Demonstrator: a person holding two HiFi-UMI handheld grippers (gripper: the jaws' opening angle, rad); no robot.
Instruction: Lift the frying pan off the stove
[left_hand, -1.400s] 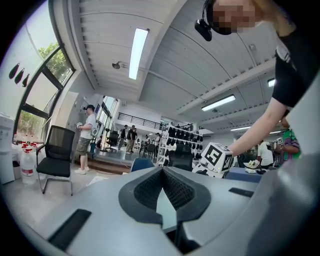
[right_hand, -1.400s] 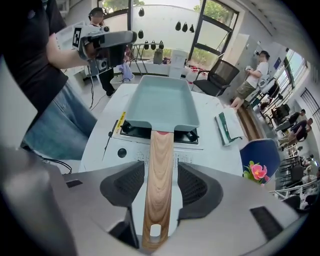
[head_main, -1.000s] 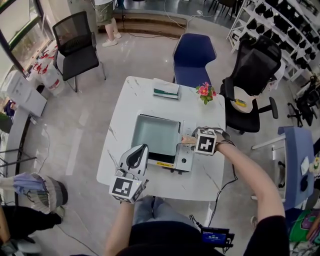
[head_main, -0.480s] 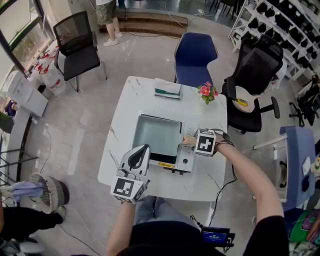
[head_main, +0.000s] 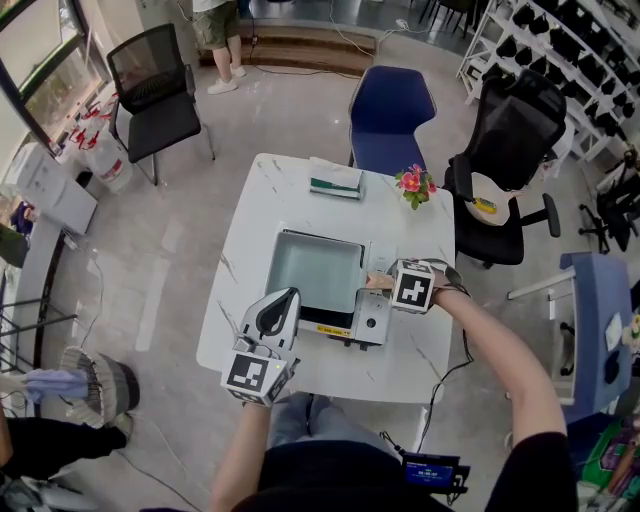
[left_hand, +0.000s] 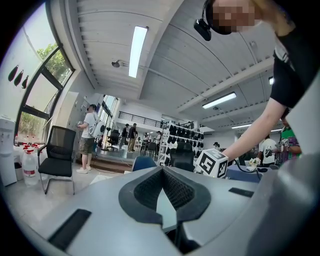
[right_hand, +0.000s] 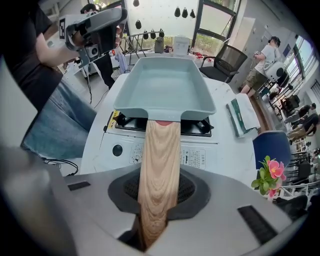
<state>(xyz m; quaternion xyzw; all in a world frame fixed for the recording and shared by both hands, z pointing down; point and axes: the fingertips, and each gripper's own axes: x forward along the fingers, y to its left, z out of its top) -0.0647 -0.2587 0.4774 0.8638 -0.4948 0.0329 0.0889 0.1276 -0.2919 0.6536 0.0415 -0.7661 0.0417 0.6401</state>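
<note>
Right tongs (right_hand: 159, 200): you had just been closing them, now clamped on the frying pan (right_hand: 165, 90) handle (right_hand: 160, 150) | pan sat on the stove (right_hand: 125, 147), not yet lifted | your left tongs (left_hand: 162, 192): together, empty, near the counter (head_main: 400, 360) edge

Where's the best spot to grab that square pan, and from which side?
By the wooden handle, coming from the person's right. It juts straight out from the wall of the pan and is narrow enough to pinch, unlike the wide body sitting on the stove. The right claw has just been closing and now clamps it.
</note>
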